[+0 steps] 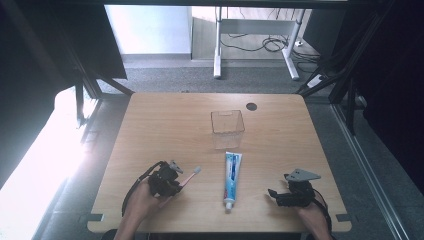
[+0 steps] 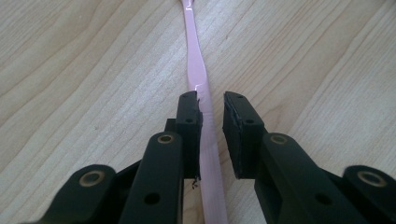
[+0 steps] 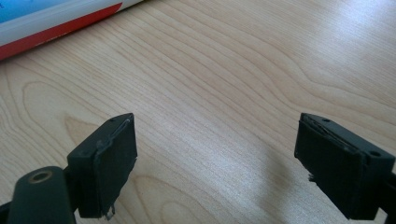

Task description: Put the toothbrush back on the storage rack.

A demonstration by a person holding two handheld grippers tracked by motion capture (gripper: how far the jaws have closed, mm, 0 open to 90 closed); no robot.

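Observation:
A pink toothbrush (image 1: pixel 189 176) lies at the front left of the wooden table (image 1: pixel 165 125), its white head pointing up and right. My left gripper (image 1: pixel 178 182) straddles its handle. In the left gripper view the handle (image 2: pixel 198 79) runs between the jaws of the left gripper (image 2: pixel 212 100); it rests against the left pad (image 2: pixel 189 119) with a gap to the right one, so the gripper is open. A blue-and-white toothpaste tube (image 1: pixel 232 177) lies in the middle, cap toward me. My right gripper (image 1: pixel 273 193) rests at the front right, open (image 3: pixel 215 126) and holding nothing, with the tube's edge (image 3: pixel 46 18) beyond it.
A clear plastic box (image 1: pixel 227 122) stands upright behind the toothpaste tube, near the table's middle. A dark round hole (image 1: pixel 251 106) sits by the far edge. Black frame struts stand at both back corners of the table.

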